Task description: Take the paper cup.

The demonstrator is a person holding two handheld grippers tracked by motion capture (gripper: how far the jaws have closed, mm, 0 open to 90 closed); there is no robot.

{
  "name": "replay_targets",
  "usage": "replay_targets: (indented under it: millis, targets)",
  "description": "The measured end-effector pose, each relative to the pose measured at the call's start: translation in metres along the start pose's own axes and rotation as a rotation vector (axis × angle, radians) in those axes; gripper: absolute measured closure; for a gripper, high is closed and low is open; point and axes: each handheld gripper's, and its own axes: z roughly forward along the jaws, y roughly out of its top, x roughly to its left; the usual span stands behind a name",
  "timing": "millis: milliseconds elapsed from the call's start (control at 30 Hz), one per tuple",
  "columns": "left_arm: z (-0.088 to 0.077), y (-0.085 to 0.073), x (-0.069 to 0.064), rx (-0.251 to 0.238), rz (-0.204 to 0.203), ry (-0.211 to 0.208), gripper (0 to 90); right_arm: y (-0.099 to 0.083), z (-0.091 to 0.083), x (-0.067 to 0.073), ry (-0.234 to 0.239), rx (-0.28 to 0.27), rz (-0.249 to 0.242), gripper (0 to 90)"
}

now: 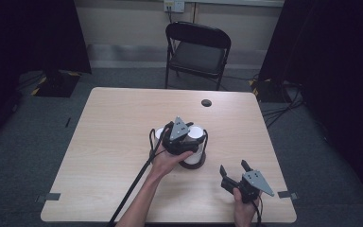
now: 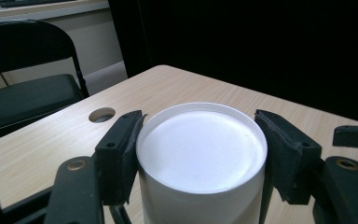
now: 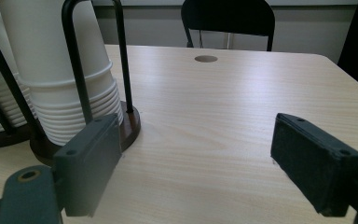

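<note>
A black wire holder (image 1: 193, 164) stands mid-table with two stacks of upturned white paper cups (image 1: 196, 132). My left gripper (image 1: 182, 135) is above the stacks, and in the left gripper view its jaws press both sides of the topmost white cup (image 2: 200, 154), so the left gripper (image 2: 200, 126) is shut on it. My right gripper (image 1: 234, 170) rests near the front right of the table, open and holding nothing. In the right gripper view, the right gripper (image 3: 196, 154) stands wide with bare table between its jaws. The cup stack (image 3: 51, 60) and the holder's base (image 3: 130, 126) lie to its left.
A black folding chair (image 1: 198, 49) stands behind the wooden table (image 1: 113, 118). A round cable hole (image 1: 206, 102) sits near the table's far edge. Dark curtains hang on both sides. The left gripper's cable (image 1: 132, 189) trails toward the front edge.
</note>
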Motion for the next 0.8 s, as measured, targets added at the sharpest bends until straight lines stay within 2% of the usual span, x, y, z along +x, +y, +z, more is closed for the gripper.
replay_targets:
  millis: [167,700,767,800]
  targets:
    - [-0.002,0.002,0.001,-0.012,-0.022,-0.004,34.9,0.0,0.0,0.0,0.0,-0.002,0.001,15.4]
    - [-0.009,0.009,0.002,-0.037,-0.047,-0.007,35.1,0.0,-0.001,-0.001,0.0,-0.009,0.007,15.5]
    - [-0.01,0.009,0.003,-0.053,-0.066,-0.009,35.1,0.0,-0.001,-0.001,0.0,-0.009,0.007,15.5]
    - [-0.011,0.01,0.003,-0.055,-0.062,-0.007,35.1,0.0,-0.001,-0.001,0.0,-0.01,0.007,15.5]
